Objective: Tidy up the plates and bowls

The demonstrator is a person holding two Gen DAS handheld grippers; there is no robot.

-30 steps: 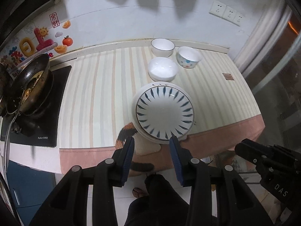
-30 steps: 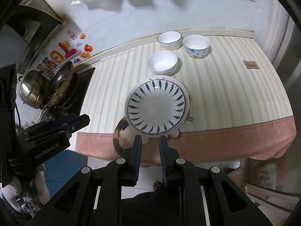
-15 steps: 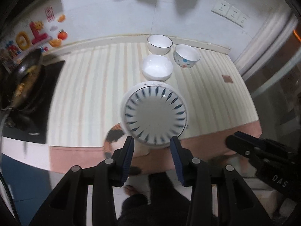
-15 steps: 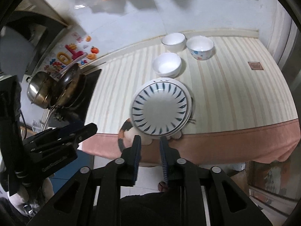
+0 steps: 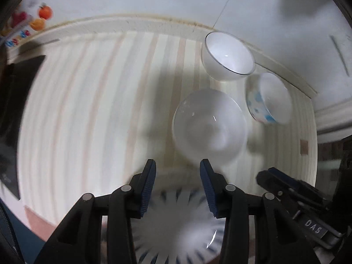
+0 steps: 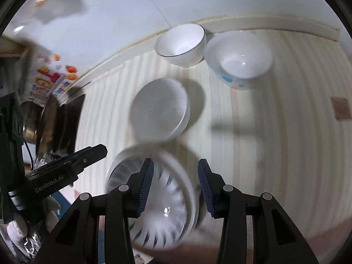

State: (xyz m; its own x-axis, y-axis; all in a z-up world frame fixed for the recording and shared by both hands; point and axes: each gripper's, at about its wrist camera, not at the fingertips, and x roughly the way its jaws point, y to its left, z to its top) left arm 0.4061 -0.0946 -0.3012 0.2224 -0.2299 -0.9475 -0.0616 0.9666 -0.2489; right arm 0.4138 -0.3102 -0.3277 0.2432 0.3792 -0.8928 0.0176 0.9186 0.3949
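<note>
A blue-rayed white plate [image 5: 176, 226] [image 6: 158, 198] lies near the counter's front edge, blurred, under both grippers. Behind it stands a plain white bowl [image 5: 209, 129] [image 6: 159, 110]. Further back stand a dark-rimmed white bowl [image 5: 228, 56] [image 6: 182, 41] and a blue-spotted bowl [image 5: 269, 99] [image 6: 238, 59]. My left gripper [image 5: 177, 173] is open and empty, just short of the plain bowl. My right gripper [image 6: 175, 173] is open and empty, over the plate's far part.
The striped counter [image 5: 88, 110] runs to a white wall with fruit stickers [image 6: 55, 77]. A black hob [image 5: 15, 101] with pans [image 6: 44, 123] lies at the left. A small brown tag [image 6: 342, 107] lies at the right.
Both grippers have moved sharply forward and down over the counter, so the plate now lies beneath them. The right gripper has opened from nearly shut. The dishes have not moved.
</note>
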